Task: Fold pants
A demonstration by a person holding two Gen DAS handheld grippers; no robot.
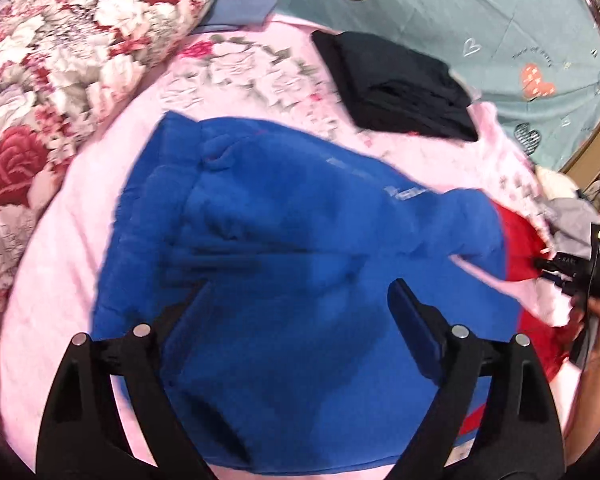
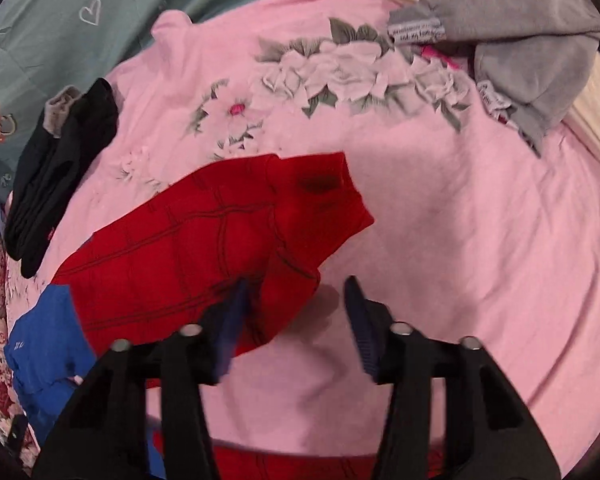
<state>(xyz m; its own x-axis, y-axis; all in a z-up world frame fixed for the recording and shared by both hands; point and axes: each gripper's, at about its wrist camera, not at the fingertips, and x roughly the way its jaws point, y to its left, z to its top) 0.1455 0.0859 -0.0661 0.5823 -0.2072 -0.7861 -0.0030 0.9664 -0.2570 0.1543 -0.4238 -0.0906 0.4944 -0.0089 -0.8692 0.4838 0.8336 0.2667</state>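
Blue and red pants lie on a pink bedspread. The blue upper part fills the middle of the left wrist view; a small part shows in the right wrist view. The red leg part lies in the right wrist view and shows at the right in the left wrist view. My left gripper is open and empty just above the blue cloth. My right gripper is open and empty at the red leg's near edge; it also shows in the left wrist view.
A folded black garment lies on the bedspread beyond the pants, also seen in the right wrist view. A floral pillow sits at the left. Grey clothing lies on a cream cloth at the right. A teal sheet lies behind.
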